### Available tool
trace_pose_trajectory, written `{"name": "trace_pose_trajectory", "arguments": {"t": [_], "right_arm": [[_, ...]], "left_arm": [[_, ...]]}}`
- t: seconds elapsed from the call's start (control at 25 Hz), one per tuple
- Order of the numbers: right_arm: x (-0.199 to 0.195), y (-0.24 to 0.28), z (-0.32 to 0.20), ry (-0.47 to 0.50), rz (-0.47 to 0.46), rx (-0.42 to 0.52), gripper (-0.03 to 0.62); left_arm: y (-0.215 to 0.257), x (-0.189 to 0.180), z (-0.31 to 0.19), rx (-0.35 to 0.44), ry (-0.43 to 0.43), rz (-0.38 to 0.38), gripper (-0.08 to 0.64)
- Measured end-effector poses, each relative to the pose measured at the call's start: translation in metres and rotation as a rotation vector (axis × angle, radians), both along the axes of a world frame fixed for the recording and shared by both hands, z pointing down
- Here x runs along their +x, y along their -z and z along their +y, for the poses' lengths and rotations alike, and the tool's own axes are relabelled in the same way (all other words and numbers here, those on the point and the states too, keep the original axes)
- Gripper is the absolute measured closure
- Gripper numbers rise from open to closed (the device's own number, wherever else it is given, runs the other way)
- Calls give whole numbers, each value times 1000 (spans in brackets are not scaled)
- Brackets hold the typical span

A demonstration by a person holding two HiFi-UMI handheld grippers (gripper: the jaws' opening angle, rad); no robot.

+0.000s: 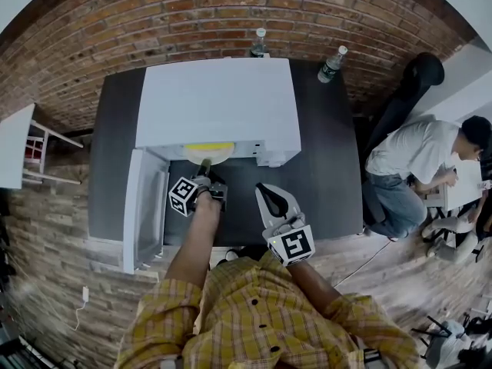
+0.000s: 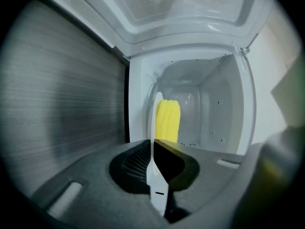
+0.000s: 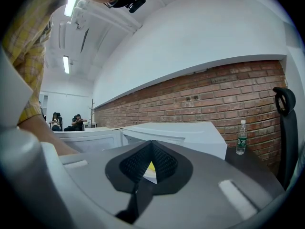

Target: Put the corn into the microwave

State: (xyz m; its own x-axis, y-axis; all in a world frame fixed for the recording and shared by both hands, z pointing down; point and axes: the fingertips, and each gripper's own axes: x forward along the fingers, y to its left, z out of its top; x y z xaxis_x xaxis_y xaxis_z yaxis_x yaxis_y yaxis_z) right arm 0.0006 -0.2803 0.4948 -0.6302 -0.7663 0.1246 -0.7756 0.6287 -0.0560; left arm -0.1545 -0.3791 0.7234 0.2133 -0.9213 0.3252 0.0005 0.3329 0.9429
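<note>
- Left gripper view: our left gripper (image 2: 153,147) is pinched tight on the near rim of a white plate (image 2: 156,185), seen edge-on. The yellow corn (image 2: 167,120) lies on the plate's far part, w/ the inside of the microwave right behind it.
- Head view: plate & corn sit at the mouth of the white microwave (image 1: 219,102), about at its threshold, not fully inside. The door (image 1: 144,206) hangs open at the microwave's left.
- Right gripper (image 1: 267,192): jaws pressed together, nothing in them. It's parked in front of the microwave, toward its right half, apart from the plate.
- Handling, our guess: the cob is light & firm but round, so it prob. rolls if the plate tips. It isn't gripped itself, only carried.
- Plate looks stiff & smooth, likely slippery & breakable. The grip is on one edge only, so the load hangs out past the claw. Keep it level, go slow.
- Best hold is where we have it: the rim farthest from the microwave, pads well over the lip. No need to touch the cob.
</note>
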Motion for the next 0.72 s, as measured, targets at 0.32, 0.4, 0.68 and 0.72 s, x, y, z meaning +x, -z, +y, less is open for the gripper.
{"name": "trace_pose_trajectory", "arguments": {"t": [0.32, 0.4, 0.68, 0.72], "right_arm": [[4, 1, -5, 0, -7, -1, 597], [5, -2, -6, -2, -5, -8, 597], [5, -4, -9, 5, -3, -21, 597], [3, -5, -8, 9, -3, -21, 596]], "left_arm": [[-1, -3, -16, -24, 8, -4, 541], [-2, -4, -19, -33, 6, -12, 541], [-4, -5, -20, -49, -14, -24, 538], [-4, -5, -20, -53, -18, -28, 537]]}}
